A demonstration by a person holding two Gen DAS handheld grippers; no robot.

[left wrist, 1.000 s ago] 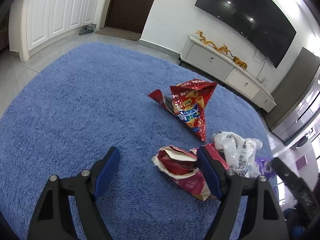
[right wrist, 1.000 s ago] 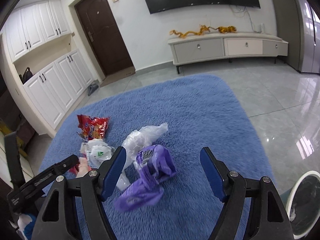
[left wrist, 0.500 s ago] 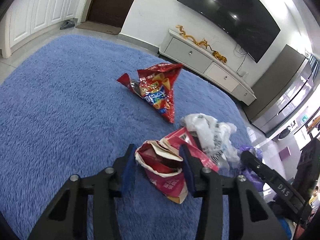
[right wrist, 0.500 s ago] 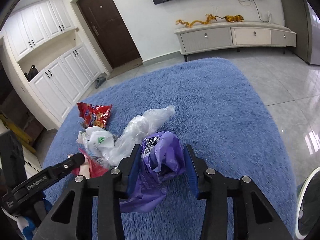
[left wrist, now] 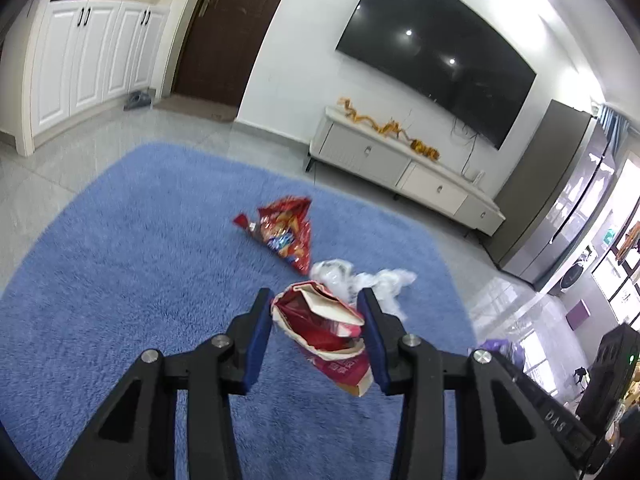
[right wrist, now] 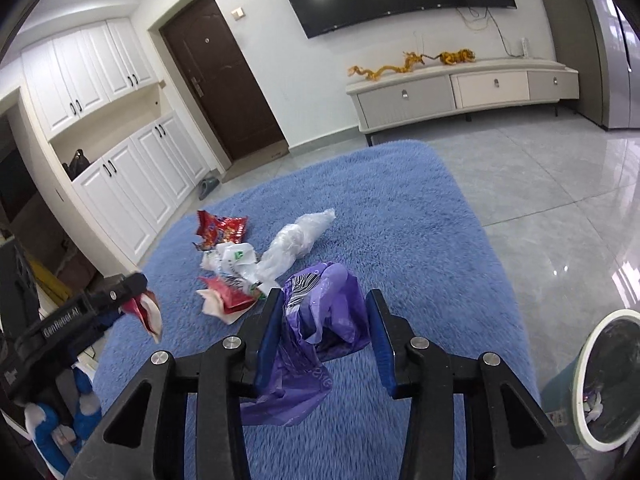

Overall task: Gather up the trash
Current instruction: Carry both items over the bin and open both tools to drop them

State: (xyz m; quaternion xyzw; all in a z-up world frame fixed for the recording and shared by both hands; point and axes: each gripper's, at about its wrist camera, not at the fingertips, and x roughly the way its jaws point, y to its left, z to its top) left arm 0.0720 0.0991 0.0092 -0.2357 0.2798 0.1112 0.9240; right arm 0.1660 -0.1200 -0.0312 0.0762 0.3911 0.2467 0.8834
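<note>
Left gripper [left wrist: 316, 330]: jaws closed part-way onto a torn red and white packet [left wrist: 326, 334], held clear of the blue rug [left wrist: 120, 280]. The jaws have just been closing, the packet between them.

Right gripper [right wrist: 324, 334]: jaws closed part-way onto a crumpled purple bag [right wrist: 320, 320], which hangs below the pads; they too have just been closing on it.

On the rug: red snack bag [left wrist: 286, 232]; white printed bag [right wrist: 232, 260]; clear plastic bag [right wrist: 296, 240]; another red and white wrapper [right wrist: 226, 298], touching the white one.

Round bin [right wrist: 608, 376]: on the tiled floor [right wrist: 560, 200] beside the rug, apparently holding scraps; edge distortion blurs them.
</note>
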